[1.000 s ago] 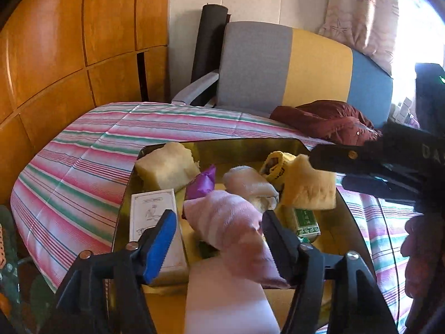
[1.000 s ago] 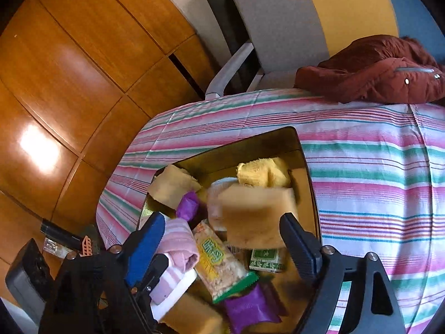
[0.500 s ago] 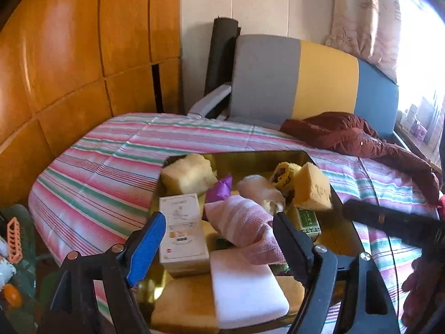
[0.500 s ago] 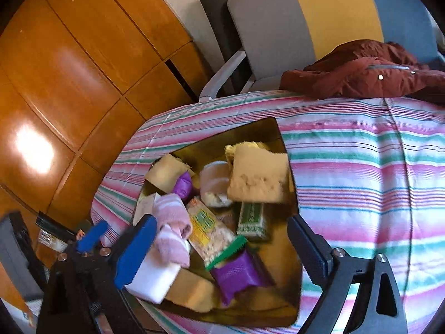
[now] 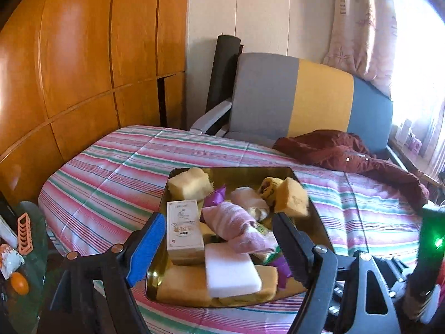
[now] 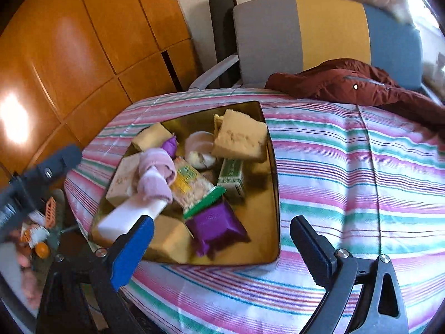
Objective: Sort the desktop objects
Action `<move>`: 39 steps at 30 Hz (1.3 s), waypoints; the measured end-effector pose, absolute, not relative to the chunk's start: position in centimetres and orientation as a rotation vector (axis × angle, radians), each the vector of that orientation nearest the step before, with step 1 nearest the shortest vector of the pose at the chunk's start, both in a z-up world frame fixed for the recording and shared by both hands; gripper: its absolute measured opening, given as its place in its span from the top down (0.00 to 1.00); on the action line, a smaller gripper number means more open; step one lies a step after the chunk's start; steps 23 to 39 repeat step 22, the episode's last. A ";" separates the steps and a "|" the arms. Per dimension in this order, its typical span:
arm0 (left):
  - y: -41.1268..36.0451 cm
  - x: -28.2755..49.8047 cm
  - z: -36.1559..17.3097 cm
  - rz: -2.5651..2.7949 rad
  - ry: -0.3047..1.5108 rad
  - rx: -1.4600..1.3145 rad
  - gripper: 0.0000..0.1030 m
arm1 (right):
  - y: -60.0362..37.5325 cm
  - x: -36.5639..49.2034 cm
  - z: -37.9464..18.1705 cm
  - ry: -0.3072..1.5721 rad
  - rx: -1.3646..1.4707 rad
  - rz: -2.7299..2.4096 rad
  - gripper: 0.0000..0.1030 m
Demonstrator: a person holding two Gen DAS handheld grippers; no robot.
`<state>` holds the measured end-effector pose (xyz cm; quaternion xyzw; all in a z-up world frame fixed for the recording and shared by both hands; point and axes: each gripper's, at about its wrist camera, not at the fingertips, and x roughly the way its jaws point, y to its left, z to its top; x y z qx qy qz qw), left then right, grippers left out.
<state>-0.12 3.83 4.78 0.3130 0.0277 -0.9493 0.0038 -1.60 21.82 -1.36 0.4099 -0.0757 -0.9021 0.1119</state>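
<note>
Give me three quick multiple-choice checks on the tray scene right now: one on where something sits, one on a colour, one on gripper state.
1. Where does the white foam block lie?
A. On the striped cloth outside the tray
B. In the near end of the gold tray, over a yellow sponge
C. On the chair

2. What colour is the snack packet nearest the right gripper?
A. Purple
B. Red
C. Blue

3. How do both grippers stand?
A. Both shut on sponges
B. Left shut, right open
C. Both open and holding nothing

Answers:
1 B, the block rests inside the tray on the sponge.
2 A, its wrapper is plainly purple.
3 C, the left gripper and the right one both have their fingers spread with nothing between them.
</note>
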 end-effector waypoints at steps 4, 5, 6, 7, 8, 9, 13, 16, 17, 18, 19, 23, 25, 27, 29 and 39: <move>4.5 1.0 5.2 -2.975 0.066 0.893 0.23 | 21.5 -0.7 -1.6 -0.172 1.196 -2.664 0.04; 4.4 1.0 5.1 -2.978 0.079 0.899 0.23 | 21.5 -0.6 -1.6 -0.162 1.194 -2.667 0.04; 4.5 1.1 5.1 -2.980 0.092 0.909 0.23 | 21.4 -0.4 -1.7 -0.153 1.192 -2.667 0.04; 4.5 1.0 4.9 -2.988 0.105 0.927 0.24 | 21.4 -0.3 -1.7 -0.147 1.190 -2.668 0.04; 4.6 0.9 4.8 -2.987 0.105 0.940 0.26 | 21.3 -0.2 -1.7 -0.140 1.189 -2.669 0.04; 4.7 0.8 4.6 -2.986 0.096 0.953 0.28 | 21.2 -0.2 -1.8 -0.134 1.188 -2.670 0.04; 5.2 0.5 3.9 -2.981 0.039 0.984 0.33 | 21.1 0.0 -1.9 -0.111 1.188 -2.678 0.03; 5.1 0.6 3.5 -2.974 0.044 0.965 0.39 | 21.1 0.0 -2.0 -0.102 1.193 -2.684 0.03; 4.9 0.5 3.4 -2.971 0.056 0.974 0.41 | 21.1 -0.1 -2.1 -0.102 1.194 -2.686 0.03; 4.8 0.4 3.3 -2.971 0.061 0.980 0.42 | 21.2 -0.1 -2.1 -0.102 1.196 -2.690 0.03; 4.7 0.3 3.2 -2.970 0.065 0.983 0.42 | 21.3 -0.1 -2.1 -0.104 1.197 -2.693 0.03; 4.5 -0.1 2.9 -2.959 0.066 1.013 0.42 | 21.8 -0.2 -1.9 -0.123 1.181 -2.719 0.03; 4.5 -0.1 2.9 -2.959 0.066 1.013 0.42 | 21.8 -0.2 -1.9 -0.123 1.181 -2.719 0.03; 4.5 -0.1 2.9 -2.959 0.066 1.013 0.42 | 21.8 -0.2 -1.9 -0.123 1.181 -2.719 0.03; 4.5 -0.1 2.9 -2.959 0.066 1.013 0.42 | 21.8 -0.2 -1.9 -0.123 1.181 -2.719 0.03; 4.5 -0.1 2.9 -2.959 0.066 1.013 0.42 | 21.8 -0.2 -1.9 -0.123 1.181 -2.719 0.03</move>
